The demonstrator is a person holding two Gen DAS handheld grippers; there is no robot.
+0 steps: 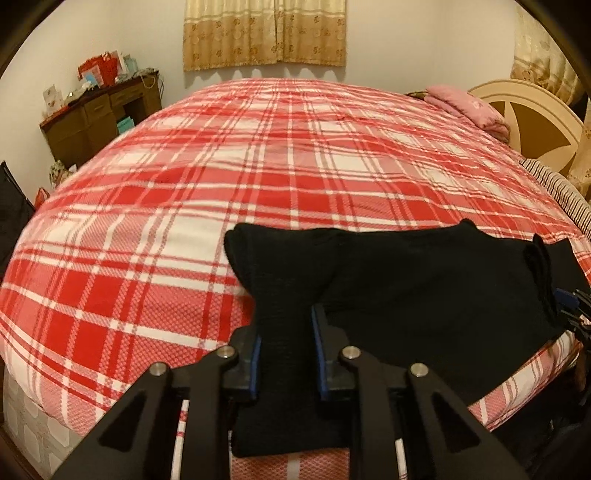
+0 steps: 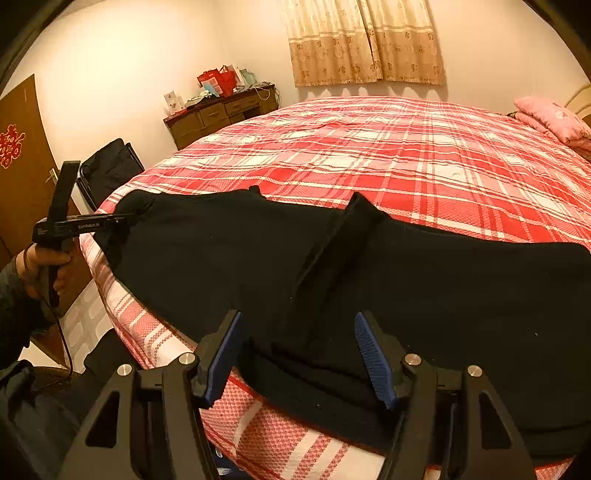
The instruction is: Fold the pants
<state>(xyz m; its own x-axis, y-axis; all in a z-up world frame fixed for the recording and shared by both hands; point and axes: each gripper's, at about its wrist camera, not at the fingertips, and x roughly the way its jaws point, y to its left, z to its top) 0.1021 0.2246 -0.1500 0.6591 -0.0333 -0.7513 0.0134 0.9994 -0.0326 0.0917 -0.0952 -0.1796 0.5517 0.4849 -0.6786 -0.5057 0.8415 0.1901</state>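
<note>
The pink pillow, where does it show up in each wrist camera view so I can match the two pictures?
Left wrist view: the pink pillow lies upper right, at the far end of the plaid bedspread, next to the cream headboard.
Right wrist view: the pink pillow sits at the right edge, again on the bedspread's far end.
Shared landmark: the brown dresser against the far wall, left of the curtain.

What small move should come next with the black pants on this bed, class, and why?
Probably closing the right claw on the pants. Its jaws stand open around the near edge of the fabric at the bedside, gripping nothing, while the left claw is already shut on a bunched end. With both ends held, the pants could be lifted and folded over on the plaid bedspread.
</note>
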